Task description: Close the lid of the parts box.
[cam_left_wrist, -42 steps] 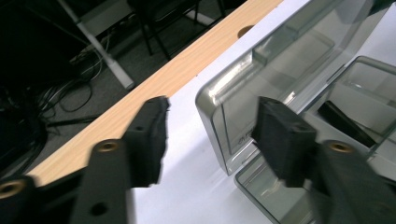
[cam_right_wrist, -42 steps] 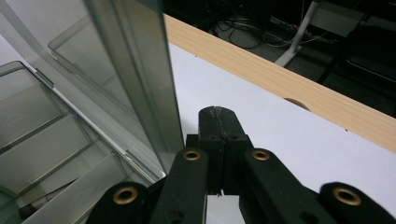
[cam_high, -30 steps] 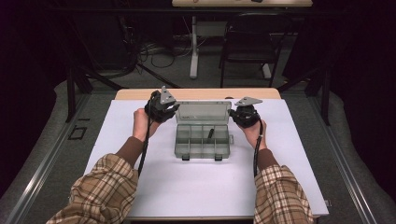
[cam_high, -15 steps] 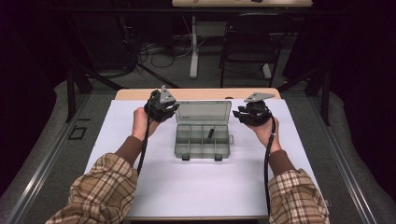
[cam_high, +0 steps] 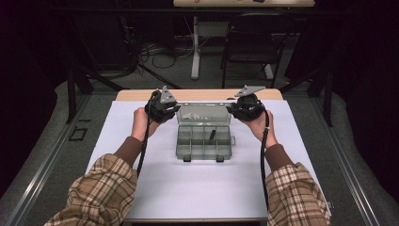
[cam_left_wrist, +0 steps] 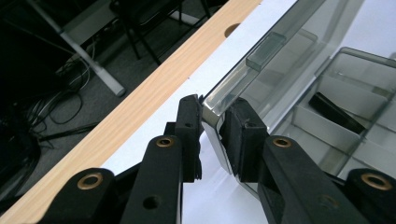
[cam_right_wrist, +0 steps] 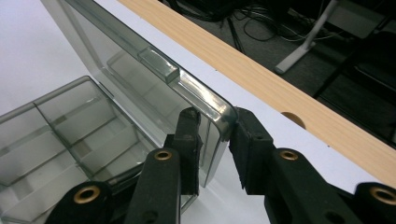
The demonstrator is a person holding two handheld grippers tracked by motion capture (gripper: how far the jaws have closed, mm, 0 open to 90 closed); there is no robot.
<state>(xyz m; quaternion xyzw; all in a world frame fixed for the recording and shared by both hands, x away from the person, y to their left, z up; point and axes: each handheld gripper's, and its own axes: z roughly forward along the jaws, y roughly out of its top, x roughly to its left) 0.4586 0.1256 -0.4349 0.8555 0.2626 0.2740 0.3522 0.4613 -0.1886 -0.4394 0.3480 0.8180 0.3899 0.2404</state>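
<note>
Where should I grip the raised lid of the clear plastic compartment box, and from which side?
Take the clear lid at its top corners, one gripper from each side. It stands nearly upright, so its thin rim fits between the jaws edge-on. The left gripper straddles the left corner and the right gripper the right one, clear of the latch tabs.

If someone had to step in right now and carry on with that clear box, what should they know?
Left tool: clamped on the left corner of the clear lid.
Right tool: jaws just closing around the lid's right corner; one pad touches, a firm grip is unclear.
Compartment box: on the white mat, lid raised upright; a small dark part lies in one compartment.
Done: lid opened.
Left: probably lay the lid fully back and release.
</note>
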